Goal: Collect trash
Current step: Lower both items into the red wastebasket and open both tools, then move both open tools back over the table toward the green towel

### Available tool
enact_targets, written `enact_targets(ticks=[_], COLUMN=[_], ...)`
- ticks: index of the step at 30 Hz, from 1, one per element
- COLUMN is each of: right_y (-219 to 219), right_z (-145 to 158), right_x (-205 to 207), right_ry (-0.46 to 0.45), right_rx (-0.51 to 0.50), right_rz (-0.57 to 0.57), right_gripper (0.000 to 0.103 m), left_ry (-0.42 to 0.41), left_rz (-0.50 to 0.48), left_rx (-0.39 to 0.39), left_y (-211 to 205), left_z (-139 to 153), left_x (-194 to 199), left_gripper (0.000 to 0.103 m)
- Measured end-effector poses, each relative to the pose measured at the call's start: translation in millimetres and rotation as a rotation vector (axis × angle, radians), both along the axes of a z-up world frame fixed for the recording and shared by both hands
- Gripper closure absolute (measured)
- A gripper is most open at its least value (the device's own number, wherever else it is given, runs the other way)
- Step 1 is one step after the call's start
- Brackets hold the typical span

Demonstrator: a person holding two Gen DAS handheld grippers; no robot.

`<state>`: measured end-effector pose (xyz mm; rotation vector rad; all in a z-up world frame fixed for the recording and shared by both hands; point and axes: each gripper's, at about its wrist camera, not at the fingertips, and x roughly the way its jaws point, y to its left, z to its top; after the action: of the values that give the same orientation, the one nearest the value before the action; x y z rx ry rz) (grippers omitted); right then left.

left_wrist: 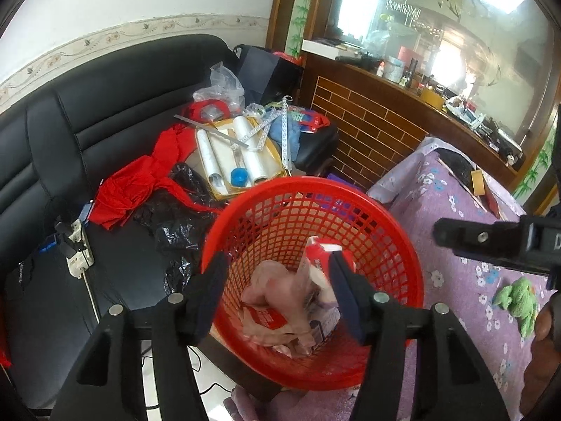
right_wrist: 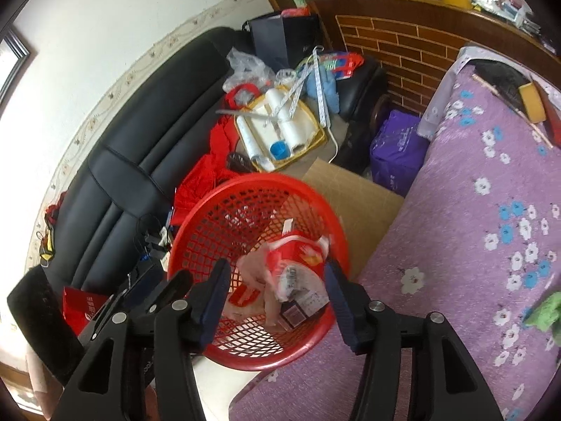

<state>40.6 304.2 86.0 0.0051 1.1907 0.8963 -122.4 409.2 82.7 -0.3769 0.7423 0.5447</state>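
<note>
A red mesh basket stands between a black sofa and a purple flowered cloth. Inside lie a crumpled pink plastic bag, a red-and-white packet and a small printed box. My left gripper hangs open over the basket; the packet shows just beside its right finger, blurred and free of the pads. My right gripper is also open above the basket with nothing pressed between its fingers. In the left wrist view the right gripper's body reaches in from the right.
The sofa holds red cloth, black plastic bags, a power strip and a yellow tray of white rolls. A green plush toy lies on the purple cloth. Cardboard and a purple bag stand behind the basket.
</note>
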Motion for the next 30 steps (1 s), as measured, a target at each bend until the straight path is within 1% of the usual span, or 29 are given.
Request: enact_targets(ticks=[4, 8, 12, 20, 27, 30], right_y=[-15.9, -37.6, -59.8, -111.2, -167.0, -190.6], right_z=[12.8, 24.1, 29.6, 29.2, 23.7, 24.1], right_x=[0.8, -4.2, -10.0, -28.3, -40.4, -46.4], right_ry=[0.002, 0.003, 0.012, 0.039, 0.071, 0.071], right_rx=[0.038, 0.069, 0.081, 0.091, 0.101, 0.105], right_rz=[-0.031, -0.055, -0.083, -0.116, -0.16, -0.178], right_gripper=[0.043, 0.043, 0.042, 0.042, 0.042, 0.042], left_ry=[-0.007, -0.017, -0.012, 0.018, 0.044, 0.053], left_rz=[-0.005, -0.02, -0.042, -0.09, -0.131, -0.159], left_rx=[-0.005, 0.003, -0.001, 0.009, 0.026, 0.028], left_y=[-5.6, -18.9, -33.7, -74.3, -118.6, -141.1], left_z=[7.3, 15.6, 19.4, 22.6, 27.1, 29.8], left_x=[-3.4, -8.3, -10.2, -15.3, -20.1, -20.3], left_gripper=[0.045, 0.037, 0.037, 0.037, 0.037, 0.037])
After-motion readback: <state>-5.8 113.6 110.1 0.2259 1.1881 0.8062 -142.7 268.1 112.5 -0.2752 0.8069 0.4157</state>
